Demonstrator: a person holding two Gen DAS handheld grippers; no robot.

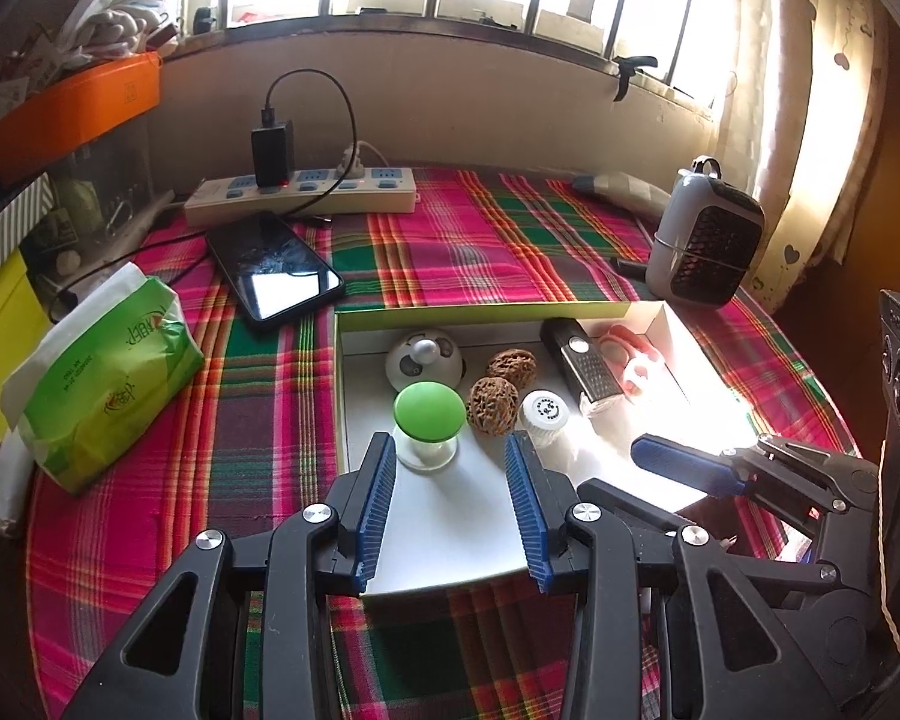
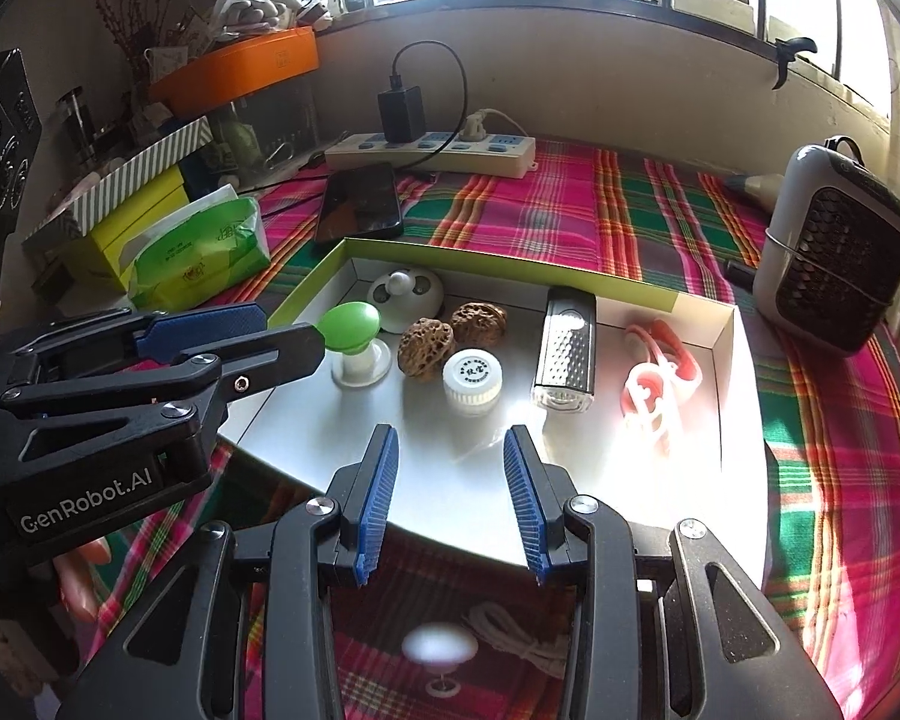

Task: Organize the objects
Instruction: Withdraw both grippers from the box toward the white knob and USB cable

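A white box lid with green rim [image 1: 486,311] [image 2: 510,261] lies on the plaid table. In it are a green-capped mushroom jar [image 1: 429,420] [image 2: 351,333], a white round gadget [image 1: 424,357] [image 2: 405,294], two walnuts [image 1: 493,405] [image 2: 426,342], a white bottle cap [image 1: 545,414] [image 2: 471,378], a black-and-silver torch [image 1: 585,369] [image 2: 564,351] and pink scissors [image 1: 627,360] [image 2: 660,384]. My left gripper [image 1: 453,450] is open, empty, just short of the green jar. My right gripper [image 2: 450,441] is open and empty over the box's near part; it shows at the right in the left wrist view [image 1: 684,468].
A phone [image 1: 273,270] on a cable, a power strip [image 1: 300,192], a green tissue pack [image 1: 102,378], yellow and orange boxes at the left, and a small heater [image 1: 705,240] [image 2: 834,264] at the right stand around the box. A white cord [image 2: 510,636] lies below the right gripper.
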